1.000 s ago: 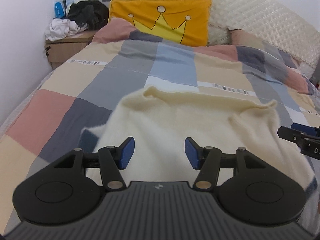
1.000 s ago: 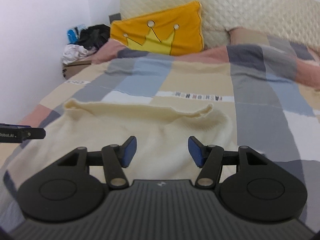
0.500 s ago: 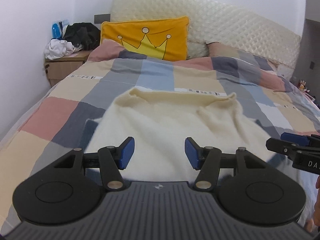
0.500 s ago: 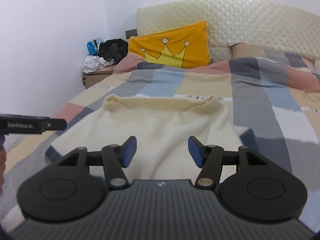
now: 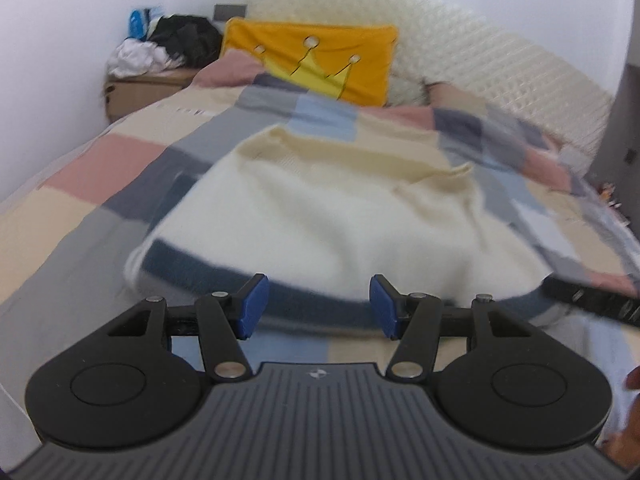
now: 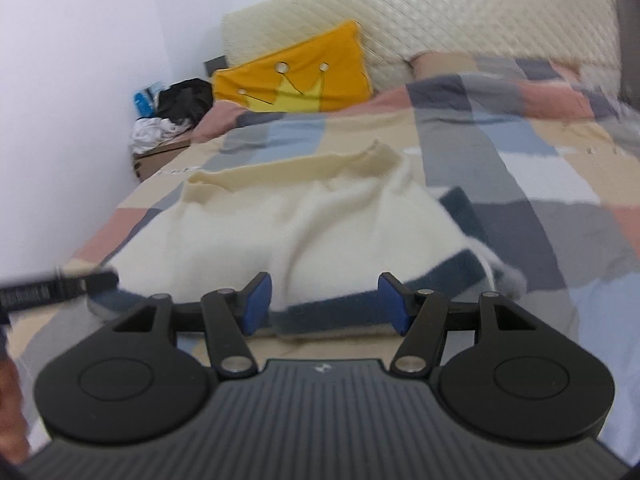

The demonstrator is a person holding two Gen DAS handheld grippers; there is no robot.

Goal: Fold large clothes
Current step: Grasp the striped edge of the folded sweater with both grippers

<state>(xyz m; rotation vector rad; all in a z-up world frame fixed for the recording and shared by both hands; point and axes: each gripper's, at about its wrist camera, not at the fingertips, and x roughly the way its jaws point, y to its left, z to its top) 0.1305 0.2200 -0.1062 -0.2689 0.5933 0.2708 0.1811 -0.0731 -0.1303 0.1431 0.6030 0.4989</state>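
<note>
Both frames blur the cream sweater point(image 5: 340, 216), its near hem hidden.

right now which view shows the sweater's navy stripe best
The right wrist view: the navy stripe runs across the near hem and up the sweater's right side. The left wrist view shows the stripe too, but more blurred and partly behind the jaws.

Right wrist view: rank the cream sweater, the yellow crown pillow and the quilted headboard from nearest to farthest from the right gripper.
1. Cream sweater: spread on the bed, its dark-banded hem just ahead of the open right gripper.
2. Yellow crown pillow: upper left of centre, at the head of the bed.
3. Quilted headboard: behind the pillow, against the wall.
</note>
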